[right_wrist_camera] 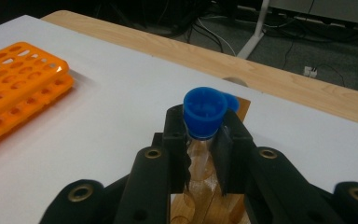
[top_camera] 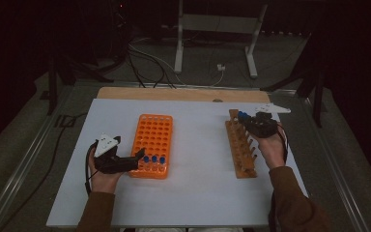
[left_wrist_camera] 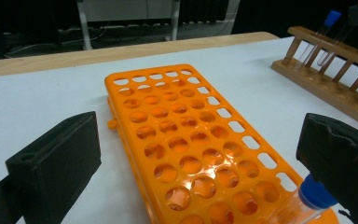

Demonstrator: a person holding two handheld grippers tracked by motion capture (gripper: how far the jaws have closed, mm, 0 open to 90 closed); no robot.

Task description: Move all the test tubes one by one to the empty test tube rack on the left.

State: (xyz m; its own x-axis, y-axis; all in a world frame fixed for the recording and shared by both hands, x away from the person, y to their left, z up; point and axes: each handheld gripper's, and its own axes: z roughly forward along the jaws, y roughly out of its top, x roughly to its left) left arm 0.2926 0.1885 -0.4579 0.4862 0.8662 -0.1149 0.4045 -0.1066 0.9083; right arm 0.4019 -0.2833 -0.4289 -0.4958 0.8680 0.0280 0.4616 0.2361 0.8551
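My right gripper (right_wrist_camera: pixel 204 135) is shut on a clear tube with a blue cap (right_wrist_camera: pixel 205 109), held upright over the far end of the wooden rack (right_wrist_camera: pixel 200 205). A second blue cap (right_wrist_camera: pixel 232 101) shows just behind it. In the high view this gripper (top_camera: pixel 247 118) sits at the wooden rack's (top_camera: pixel 240 150) far end. My left gripper (left_wrist_camera: pixel 198 135) stands open at the near left corner of the orange rack (left_wrist_camera: pixel 186 135), with nothing between its pads. A blue-capped tube (left_wrist_camera: pixel 314 196) stands in the rack's near row, close to that gripper's right jaw. From above, three blue-capped tubes (top_camera: pixel 153 159) fill that row beside the left gripper (top_camera: pixel 129 148).
Both racks rest on a white tabletop (top_camera: pixel 198 145) with a wooden strip (top_camera: pixel 174 93) along its far edge. White surface lies bare between the racks. Cables and a white stand (top_camera: pixel 215 29) are on the floor beyond the table.
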